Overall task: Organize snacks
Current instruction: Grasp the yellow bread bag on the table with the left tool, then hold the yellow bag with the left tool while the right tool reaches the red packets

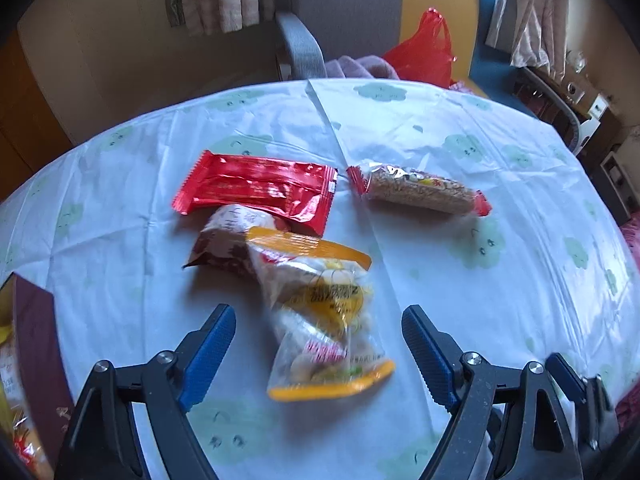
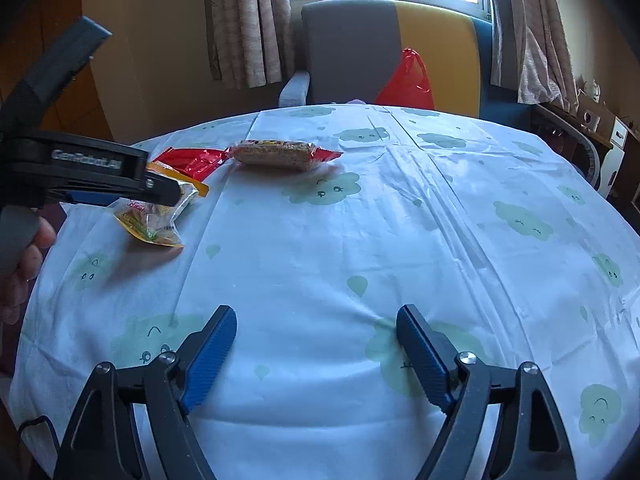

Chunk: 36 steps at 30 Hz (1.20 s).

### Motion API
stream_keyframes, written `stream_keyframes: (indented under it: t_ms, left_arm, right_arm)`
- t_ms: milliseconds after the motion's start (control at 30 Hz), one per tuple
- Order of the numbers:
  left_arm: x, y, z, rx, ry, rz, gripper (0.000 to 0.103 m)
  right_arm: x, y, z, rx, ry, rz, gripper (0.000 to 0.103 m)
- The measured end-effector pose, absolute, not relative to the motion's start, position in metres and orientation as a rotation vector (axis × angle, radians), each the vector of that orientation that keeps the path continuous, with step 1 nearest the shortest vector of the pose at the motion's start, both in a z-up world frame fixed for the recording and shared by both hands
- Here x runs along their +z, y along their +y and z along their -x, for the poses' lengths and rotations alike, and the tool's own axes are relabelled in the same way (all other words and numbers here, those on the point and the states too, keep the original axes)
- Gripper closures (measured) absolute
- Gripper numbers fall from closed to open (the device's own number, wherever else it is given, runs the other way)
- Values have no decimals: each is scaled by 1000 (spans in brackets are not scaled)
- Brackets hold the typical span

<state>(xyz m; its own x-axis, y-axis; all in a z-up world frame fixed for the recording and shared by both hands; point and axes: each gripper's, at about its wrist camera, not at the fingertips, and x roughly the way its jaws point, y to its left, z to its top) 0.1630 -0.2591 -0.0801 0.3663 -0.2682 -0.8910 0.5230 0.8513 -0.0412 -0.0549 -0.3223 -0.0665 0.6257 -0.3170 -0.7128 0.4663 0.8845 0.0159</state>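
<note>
Between the left gripper's [image 1: 318, 350] wide jaws (untouched), the yellow-edged snack packet [image 1: 324, 316].

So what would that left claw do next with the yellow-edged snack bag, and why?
Probably ease down and close on the yellow-edged bag. The left gripper is open, its jaws on either side of the bag without pressing on it, and the bag lies loose on the tablecloth. The right gripper is open over bare cloth.

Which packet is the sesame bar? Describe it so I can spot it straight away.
On the cloud-print tablecloth, look toward the far side near the chair. The sesame bar lies alone, just right of the red foil packet. It alone shows a tan, grainy block through clear wrap, with red crimped ends.
</note>
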Motion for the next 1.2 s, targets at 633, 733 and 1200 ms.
stream_keyframes:
  t_ms: [633, 733, 1200]
  left_arm:
    - [-94, -154, -69, -494, 979, -169, 54]
    - [-93, -154, -67, -491, 984, -185, 55]
    - [-97, -132, -56, -520, 904, -154, 55]
  right_arm:
    - [-68, -319, 51, -465, 791, -182, 15]
    - [-68, -319, 51, -466, 795, -179, 15]
    - [-62, -319, 40, -443, 890, -154, 19]
